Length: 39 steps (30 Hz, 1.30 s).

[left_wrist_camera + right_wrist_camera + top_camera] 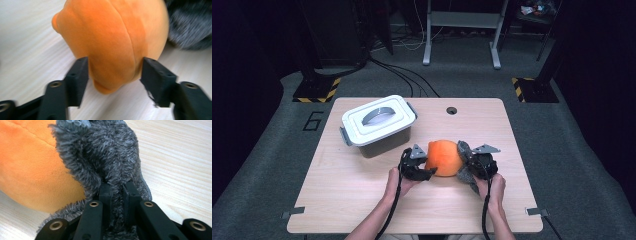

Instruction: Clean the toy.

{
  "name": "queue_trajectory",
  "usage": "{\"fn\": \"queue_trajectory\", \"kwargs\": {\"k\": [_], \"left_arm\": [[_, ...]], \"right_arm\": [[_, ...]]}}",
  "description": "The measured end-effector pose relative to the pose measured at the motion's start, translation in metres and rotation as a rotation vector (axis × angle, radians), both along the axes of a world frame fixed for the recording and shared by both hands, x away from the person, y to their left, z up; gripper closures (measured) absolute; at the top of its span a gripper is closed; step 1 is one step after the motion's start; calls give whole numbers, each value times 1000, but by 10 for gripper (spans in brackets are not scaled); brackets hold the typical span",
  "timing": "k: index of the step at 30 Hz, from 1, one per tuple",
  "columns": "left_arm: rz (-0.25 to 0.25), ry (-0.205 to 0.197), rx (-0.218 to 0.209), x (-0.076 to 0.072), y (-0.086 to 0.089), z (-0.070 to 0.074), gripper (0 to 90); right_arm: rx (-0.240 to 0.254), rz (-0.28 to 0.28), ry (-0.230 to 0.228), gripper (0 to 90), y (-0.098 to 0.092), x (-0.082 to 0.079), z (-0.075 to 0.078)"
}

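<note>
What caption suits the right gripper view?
Right hand-held gripper pinching the grey fuzzy part of an orange plush toy on a wooden table.

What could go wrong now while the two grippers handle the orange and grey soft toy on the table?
1. The left gripper stands open around the toy's orange part, so that side may slip free if pulled.
2. The right gripper pinches only grey fur; the fur could stretch or slide out.
3. The lidded box sits close by; a swing of the toy might hit it.
</note>
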<state>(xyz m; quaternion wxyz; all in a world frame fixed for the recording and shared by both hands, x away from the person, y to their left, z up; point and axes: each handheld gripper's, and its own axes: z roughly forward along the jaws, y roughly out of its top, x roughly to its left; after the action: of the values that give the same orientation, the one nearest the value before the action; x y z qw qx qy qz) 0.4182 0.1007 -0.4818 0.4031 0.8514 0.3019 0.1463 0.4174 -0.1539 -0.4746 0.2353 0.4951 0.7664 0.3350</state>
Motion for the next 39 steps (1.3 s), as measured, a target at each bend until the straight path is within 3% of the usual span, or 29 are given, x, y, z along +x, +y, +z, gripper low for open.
{"fn": "queue_trajectory", "kwargs": {"k": [1, 2, 4, 9, 12, 15, 17, 23, 31, 39], "left_arm": [[0, 0, 0, 0, 0, 0, 349], [-10, -34, 53, -3, -3, -3, 334], [-17, -47, 86, -4, -7, -6, 320], [-1, -61, 98, -2, -13, -12, 389], [-2, -61, 89, -2, -12, -10, 533], [-2, -33, 64, 0, -9, -8, 639], [8, -2, 17, 1, -8, -6, 672], [19, 92, -78, 3, -6, 3, 693], [28, 135, -86, 3, -10, 10, 689], [54, 159, -107, 6, -9, 9, 683]], "right_arm": [[0, 0, 0, 796, 0, 0, 0], [-2, -1, 0, 797, 0, 0, 0], [0, -1, -1, 796, 0, 0, 0], [-1, -6, -7, 797, 1, -1, 0], [3, 1, -7, 797, 1, -2, 1], [0, 3, -29, 800, 1, -4, 3], [-4, 12, -44, 801, 0, -6, 6], [7, 39, -87, 802, 5, -15, 22], [3, 115, -133, 802, 26, -24, 42], [-35, 171, -137, 801, 47, -22, 44]]}}
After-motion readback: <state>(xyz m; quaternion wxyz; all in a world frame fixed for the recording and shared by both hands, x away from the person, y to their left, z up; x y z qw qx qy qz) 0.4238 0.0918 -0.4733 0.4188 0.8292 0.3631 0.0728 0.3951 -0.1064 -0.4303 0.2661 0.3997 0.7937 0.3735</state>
